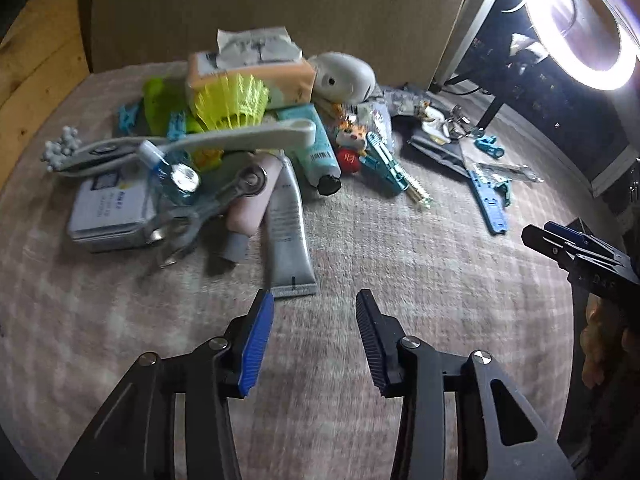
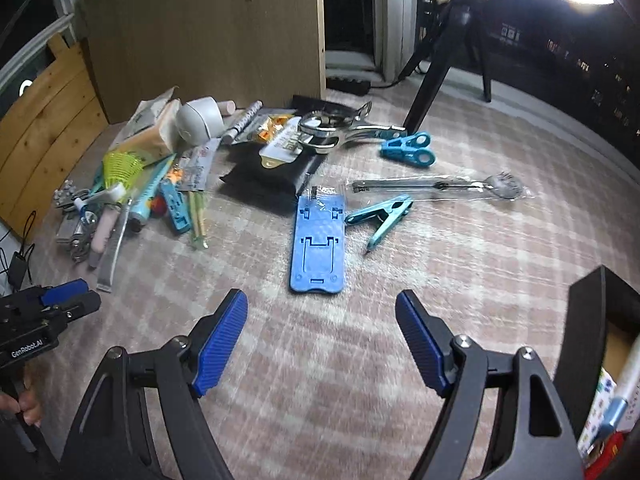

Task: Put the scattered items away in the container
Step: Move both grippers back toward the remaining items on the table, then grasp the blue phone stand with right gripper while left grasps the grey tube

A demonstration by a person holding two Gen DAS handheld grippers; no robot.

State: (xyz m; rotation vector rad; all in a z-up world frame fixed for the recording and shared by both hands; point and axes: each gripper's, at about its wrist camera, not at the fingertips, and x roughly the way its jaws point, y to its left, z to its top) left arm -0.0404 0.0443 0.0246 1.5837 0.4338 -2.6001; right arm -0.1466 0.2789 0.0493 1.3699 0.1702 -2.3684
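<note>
A pile of scattered items lies on the checked cloth: a silver tube (image 1: 288,232), a pink tube (image 1: 252,200), a tin box (image 1: 108,212) and a yellow shuttlecock (image 1: 230,100). My left gripper (image 1: 315,300) is open and empty, its tips just short of the silver tube's crimped end. My right gripper (image 2: 321,297) is open wide with nothing between its fingers, just in front of a flat blue phone stand (image 2: 319,240). A teal clip (image 2: 380,216) lies right of the stand. The black container (image 2: 588,300) stands at the right edge, with items inside it.
A tissue pack (image 1: 256,72) and a white rounded device (image 1: 344,76) lie at the pile's back. A brown panel (image 2: 200,32) stands behind, a tripod leg (image 2: 432,80) at the back right, and a lit ring light (image 1: 580,28) above. Bare cloth lies under both grippers.
</note>
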